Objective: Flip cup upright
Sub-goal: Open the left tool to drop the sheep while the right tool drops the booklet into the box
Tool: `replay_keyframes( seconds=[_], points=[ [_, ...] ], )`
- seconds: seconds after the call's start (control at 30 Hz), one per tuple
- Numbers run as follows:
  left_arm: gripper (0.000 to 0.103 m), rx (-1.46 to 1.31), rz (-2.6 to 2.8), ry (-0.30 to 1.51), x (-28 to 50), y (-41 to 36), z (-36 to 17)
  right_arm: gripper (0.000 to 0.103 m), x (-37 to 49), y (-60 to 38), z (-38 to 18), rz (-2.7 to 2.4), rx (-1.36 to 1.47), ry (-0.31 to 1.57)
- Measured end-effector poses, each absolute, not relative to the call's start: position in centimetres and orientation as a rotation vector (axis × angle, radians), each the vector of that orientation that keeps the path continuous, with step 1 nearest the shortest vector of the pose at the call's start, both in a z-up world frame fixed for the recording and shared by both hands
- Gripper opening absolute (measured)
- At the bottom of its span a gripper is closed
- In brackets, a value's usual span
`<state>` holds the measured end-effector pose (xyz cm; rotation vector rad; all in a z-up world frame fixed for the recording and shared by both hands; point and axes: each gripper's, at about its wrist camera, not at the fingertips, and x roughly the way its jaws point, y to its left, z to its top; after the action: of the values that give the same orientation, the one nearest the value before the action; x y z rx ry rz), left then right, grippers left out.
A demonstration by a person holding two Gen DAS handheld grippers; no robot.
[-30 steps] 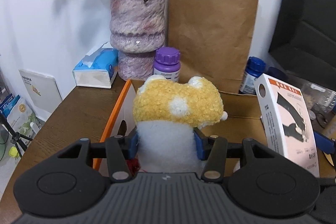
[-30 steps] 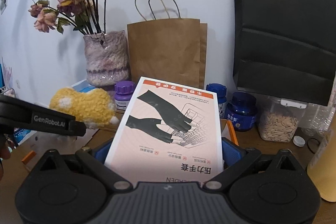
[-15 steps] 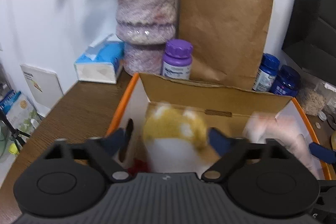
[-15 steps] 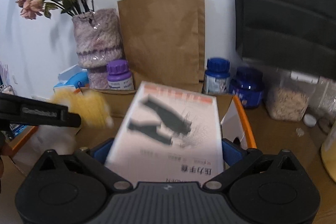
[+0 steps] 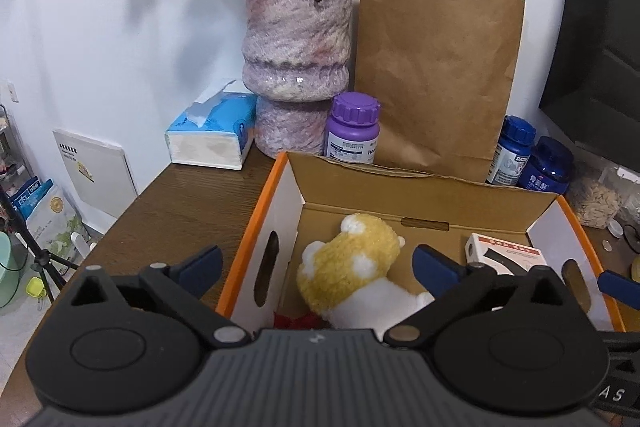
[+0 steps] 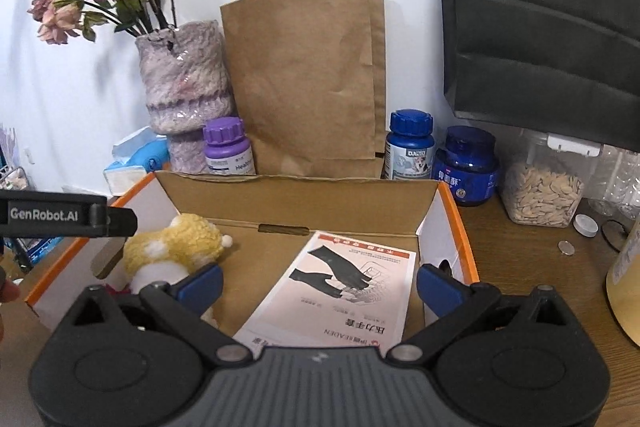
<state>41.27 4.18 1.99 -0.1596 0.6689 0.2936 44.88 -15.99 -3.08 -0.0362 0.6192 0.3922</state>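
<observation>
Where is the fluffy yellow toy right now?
The yellow plush toy lies inside the cardboard box, at its left end, with the glove package to its right.

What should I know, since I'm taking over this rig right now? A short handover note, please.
Left gripper: open, empty, over the plush toy.
Right gripper: open, empty, over the glove packet.
Toy and packet both lie inside the cardboard box, the packet flat.
Done: nothing on the cup; no cup shows in either view.
Left: find the cup, then stand it upright.
</observation>
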Motion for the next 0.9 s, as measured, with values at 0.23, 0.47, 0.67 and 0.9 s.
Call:
replay_keyframes(
  seconds=[0.23,0.47,0.67,0.9],
  points=[
    [0.103,-0.147,0.287,0.654,38.3,4.1,3.1,0.103,43.0,-16.6,-1.2,0.414,-0.023,0.581],
    [0.103,-0.147,0.274,0.645,35.2,4.2,3.9,0.103,40.5,-16.5,-0.2,0.428,-0.053,0.545],
    [0.103,-0.142,0.255,0.619,32.2,3.9,5.0,0.103,38.1,-17.1,0.8,0.426,-0.060,0.509],
    [0.103,-0.129,0.214,0.596,28.5,3.4,5.6,0.103,35.1,-18.1,1.3,0.423,-0.066,0.493]
  ],
)
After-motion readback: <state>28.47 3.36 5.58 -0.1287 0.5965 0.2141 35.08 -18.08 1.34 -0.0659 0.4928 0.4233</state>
